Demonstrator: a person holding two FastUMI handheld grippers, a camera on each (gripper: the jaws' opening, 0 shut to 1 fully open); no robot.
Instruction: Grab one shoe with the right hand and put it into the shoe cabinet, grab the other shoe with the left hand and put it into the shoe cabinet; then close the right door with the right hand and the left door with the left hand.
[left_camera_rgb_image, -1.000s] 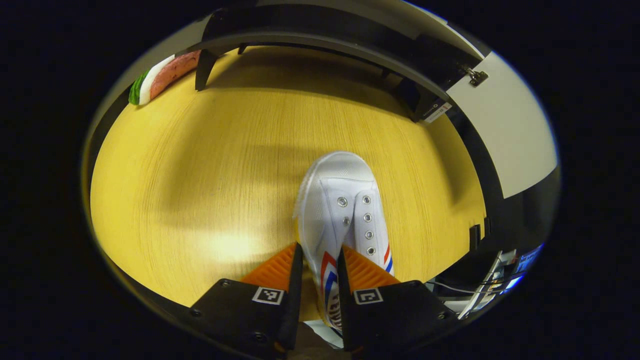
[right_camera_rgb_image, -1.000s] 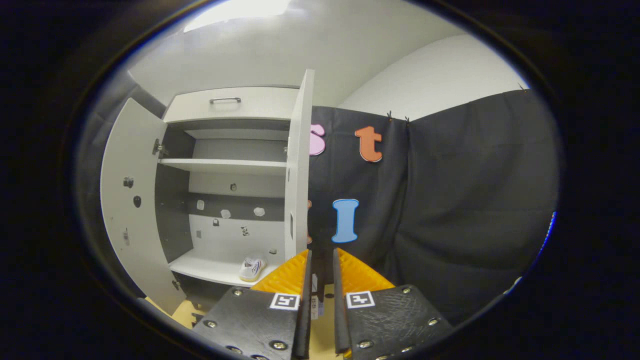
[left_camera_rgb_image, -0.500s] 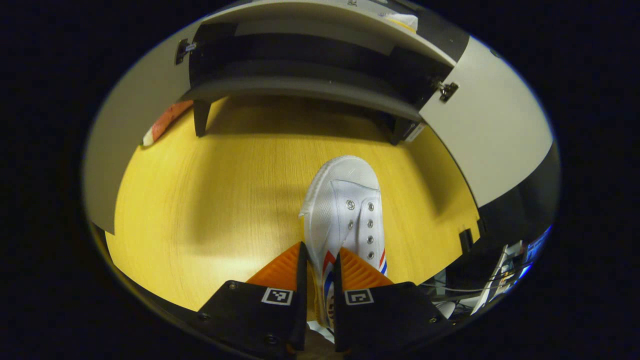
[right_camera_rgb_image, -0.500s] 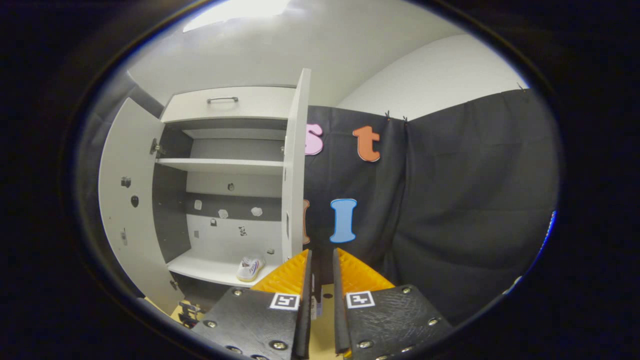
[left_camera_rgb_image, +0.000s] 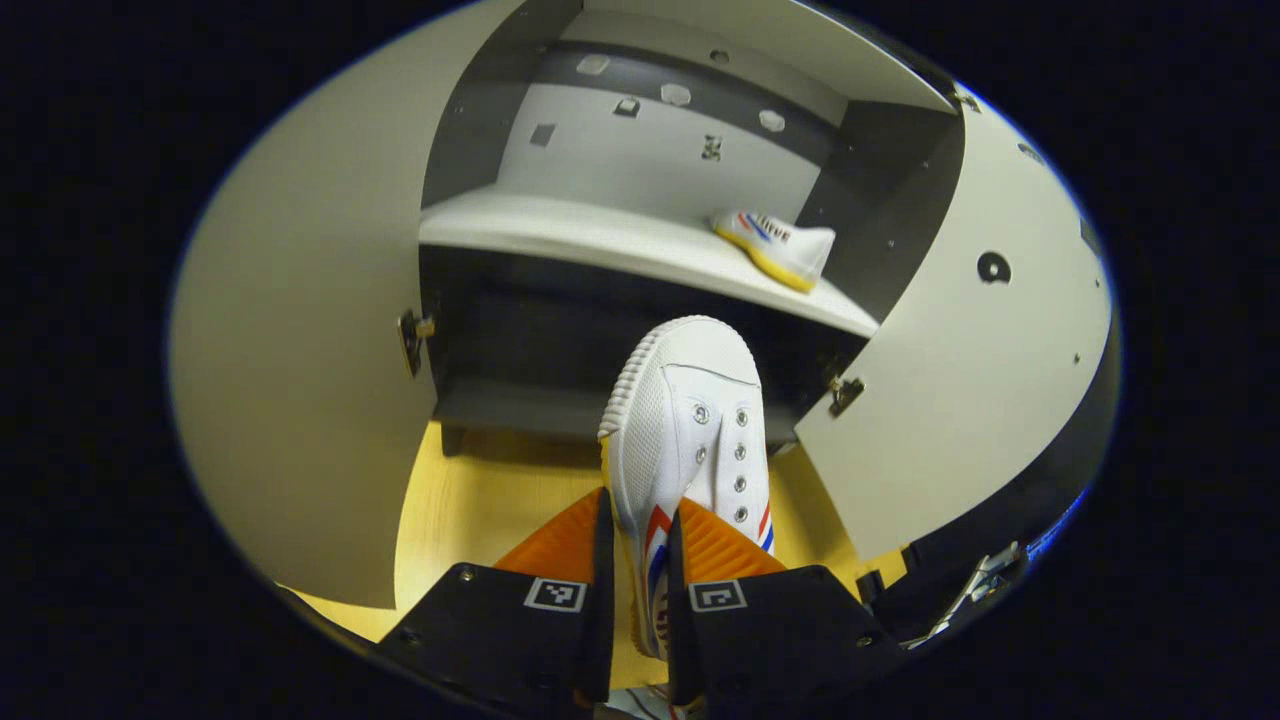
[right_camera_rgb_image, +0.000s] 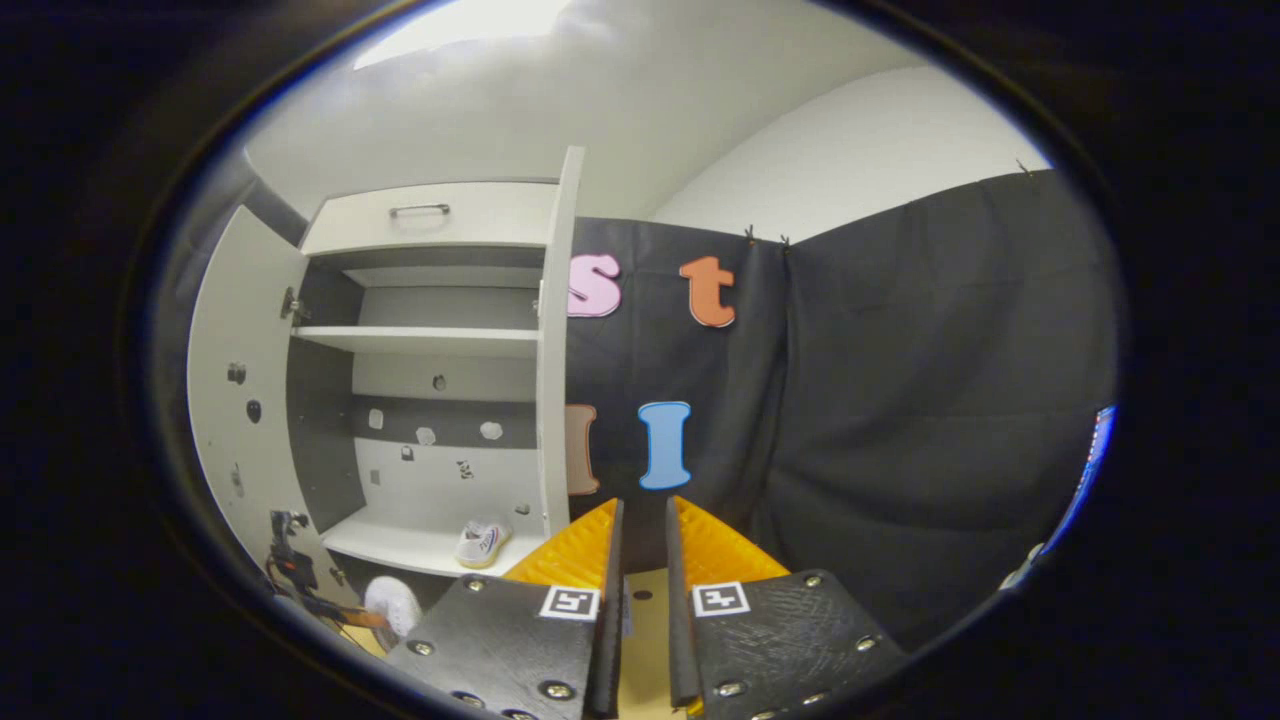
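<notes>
The shoe cabinet (left_camera_rgb_image: 640, 200) stands with both doors swung wide, the left door (left_camera_rgb_image: 300, 380) and the right door (left_camera_rgb_image: 960, 400) flanking its white bottom shelf (left_camera_rgb_image: 560, 225). One shoe (left_camera_rgb_image: 775, 243) rests at the right end of that shelf. The left gripper (left_camera_rgb_image: 637, 545) pinches the other shoe (left_camera_rgb_image: 690, 420), toe toward the cabinet, above the wooden floor (left_camera_rgb_image: 480, 500). The right gripper (right_camera_rgb_image: 640, 540) is nearly closed, holding nothing.

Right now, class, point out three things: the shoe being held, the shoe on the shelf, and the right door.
held shoe (left_camera_rgb_image: 690, 400), left gripper view, toe cap.
shelf shoe (left_camera_rgb_image: 775, 243), left gripper view, its side.
right door (left_camera_rgb_image: 960, 380), left gripper view, inner face.
</notes>
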